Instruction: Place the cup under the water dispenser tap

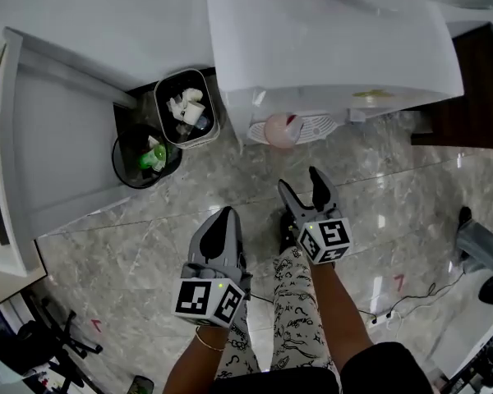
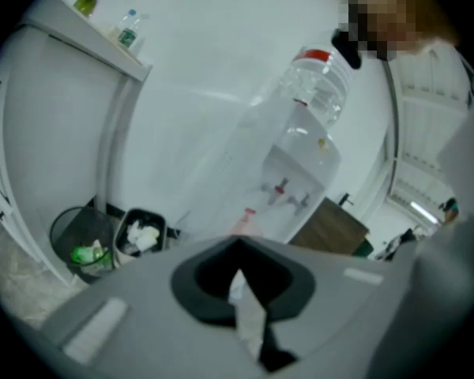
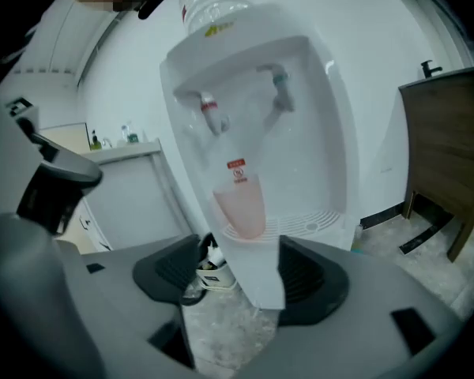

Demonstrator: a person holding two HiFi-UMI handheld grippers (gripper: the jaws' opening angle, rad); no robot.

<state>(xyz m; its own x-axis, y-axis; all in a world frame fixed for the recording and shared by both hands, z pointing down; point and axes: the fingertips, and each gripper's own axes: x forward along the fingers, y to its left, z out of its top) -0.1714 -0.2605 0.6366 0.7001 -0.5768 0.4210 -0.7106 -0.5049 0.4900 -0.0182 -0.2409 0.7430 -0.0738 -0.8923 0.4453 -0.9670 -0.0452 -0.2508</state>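
Note:
A translucent pink cup (image 1: pixel 281 130) stands on the white drip tray (image 1: pixel 316 125) of the water dispenser (image 1: pixel 329 39). In the right gripper view the cup (image 3: pixel 241 204) sits below the red tap (image 3: pixel 209 105), with a blue tap (image 3: pixel 280 81) to its right. My right gripper (image 1: pixel 302 189) is open and empty, a short way in front of the cup, which shows beyond its spread jaws (image 3: pixel 237 279). My left gripper (image 1: pixel 223 216) hangs lower left, farther from the dispenser, shut with nothing in it (image 2: pixel 241 283).
Left of the dispenser stand a small bin with crumpled paper (image 1: pixel 185 109) and a round black bin (image 1: pixel 144 154). A white cabinet (image 1: pixel 57 130) is at the far left and a dark wooden cabinet (image 1: pixel 468 89) at the right. Cables lie on the marble floor (image 1: pixel 411 302).

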